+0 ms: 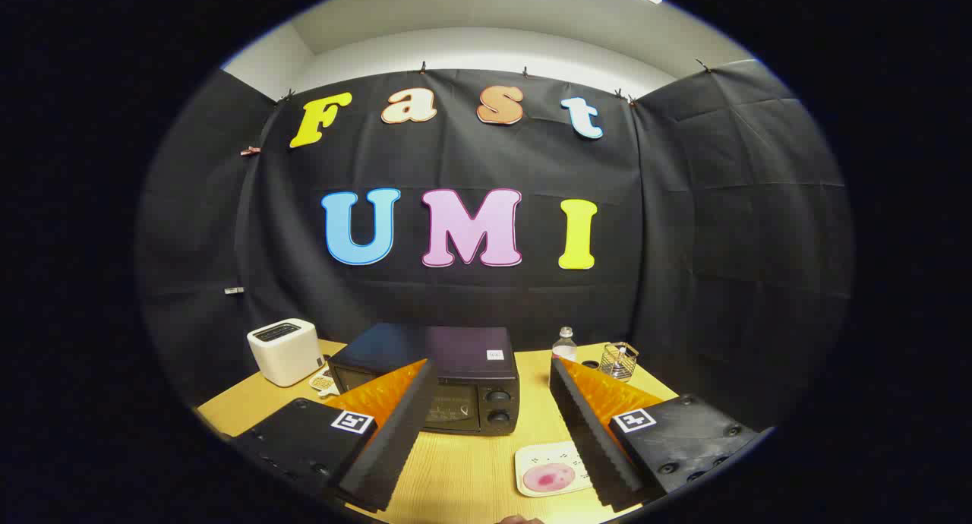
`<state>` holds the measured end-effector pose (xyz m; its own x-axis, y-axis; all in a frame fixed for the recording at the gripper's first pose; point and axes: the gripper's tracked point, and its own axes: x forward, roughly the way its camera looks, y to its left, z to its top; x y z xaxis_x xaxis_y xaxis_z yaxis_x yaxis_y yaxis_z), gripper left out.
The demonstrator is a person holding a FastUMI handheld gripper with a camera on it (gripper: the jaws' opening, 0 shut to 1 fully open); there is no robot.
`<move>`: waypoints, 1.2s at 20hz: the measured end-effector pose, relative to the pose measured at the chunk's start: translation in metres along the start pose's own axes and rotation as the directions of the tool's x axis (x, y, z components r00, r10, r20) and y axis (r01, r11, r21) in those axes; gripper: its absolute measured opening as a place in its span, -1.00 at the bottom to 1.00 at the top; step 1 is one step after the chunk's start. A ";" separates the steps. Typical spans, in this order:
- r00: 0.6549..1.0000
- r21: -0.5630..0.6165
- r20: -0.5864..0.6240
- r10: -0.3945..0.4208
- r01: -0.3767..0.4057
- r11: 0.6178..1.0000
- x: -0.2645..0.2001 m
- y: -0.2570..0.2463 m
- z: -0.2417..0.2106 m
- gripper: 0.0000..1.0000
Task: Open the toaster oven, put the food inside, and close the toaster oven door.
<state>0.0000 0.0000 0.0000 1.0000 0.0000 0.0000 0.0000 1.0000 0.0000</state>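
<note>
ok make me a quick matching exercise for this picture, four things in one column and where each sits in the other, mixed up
Things:
1. toaster oven
2. white toaster
3. plate
4. water bottle

Places:
A. on the table by the far wall, next to a wire holder
B. just ahead of the open gripper, door shut
C. nearest, between the fingertips, pink food on it
D. beside the black oven, on its far side from the bottle

Pairs: 1-B, 2-D, 3-C, 4-A

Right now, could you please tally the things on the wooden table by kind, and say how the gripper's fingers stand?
Appliances: 2, black toaster oven, door closed; white toaster.
Dishes: 2, white square plate with pink food; small snack dish.
Bottles: 1, clear bottle.
Wire baskets: 1.
Total: 6.
Gripper: open, holding nothing.
</note>
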 end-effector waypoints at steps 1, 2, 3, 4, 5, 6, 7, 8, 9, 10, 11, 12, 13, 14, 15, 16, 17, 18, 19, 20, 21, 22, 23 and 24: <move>1.000 -0.003 -0.002 0.000 0.000 1.000 0.000 0.001 -0.001 0.96; 1.000 -0.004 -0.005 0.001 -0.001 1.000 -0.001 0.001 -0.001 0.96; 1.000 -0.004 -0.007 0.003 -0.003 1.000 0.000 0.001 -0.003 0.96; 1.000 -0.003 -0.013 0.005 -0.005 1.000 0.000 0.002 -0.005 0.96; 1.000 -0.001 -0.019 0.007 -0.007 1.000 0.000 0.004 -0.008 0.96; 1.000 0.000 -0.026 0.008 -0.008 1.000 0.000 0.006 -0.011 0.96; 0.999 0.002 -0.033 0.011 -0.011 1.000 0.000 0.008 -0.012 0.96; 0.999 0.003 -0.038 0.015 -0.015 1.000 0.000 0.010 -0.013 0.96; 0.999 0.003 -0.042 0.017 -0.017 1.000 0.002 0.012 -0.015 0.96; 0.999 0.000 -0.042 0.019 -0.019 1.000 0.002 0.014 -0.015 0.96; 0.999 -0.003 -0.043 0.021 -0.021 1.000 0.002 0.015 -0.015 0.96; 0.999 -0.004 -0.045 0.024 -0.024 1.000 0.004 0.017 -0.016 0.97; 0.999 -0.003 -0.045 0.028 -0.028 1.000 0.004 0.020 -0.016 0.97; 0.998 -0.001 -0.048 0.031 -0.031 1.000 0.007 0.021 -0.017 0.97; 0.998 0.000 -0.052 0.033 -0.033 0.999 0.010 0.023 -0.017 0.97; 0.998 0.001 -0.054 0.035 -0.035 0.999 0.011 0.025 -0.017 0.96; 0.998 0.001 -0.057 0.036 -0.036 0.999 0.014 0.028 -0.018 0.96; 0.998 -0.003 -0.059 0.039 -0.039 0.999 0.017 0.031 -0.018 0.96; 0.997 -0.011 -0.060 0.038 -0.039 0.999 0.022 0.032 -0.018 0.96; 0.997 -0.016 -0.066 0.032 -0.034 0.999 0.026 0.032 -0.019 0.96; 0.997 -0.009 -0.070 0.033 -0.033 0.999 0.030 0.033 -0.019 0.96; 0.997 -0.001 -0.074 0.032 -0.033 0.999 0.034 0.035 -0.019 0.96; 0.996 0.003 -0.082 0.032 -0.031 1.000 0.038 0.036 -0.020 0.96; 0.995 0.001 -0.092 0.031 -0.031 1.000 0.042 0.037 -0.022 0.97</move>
<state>0.0421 0.0373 -0.0219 0.9953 0.0309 -0.0923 -0.0309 0.9995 0.0007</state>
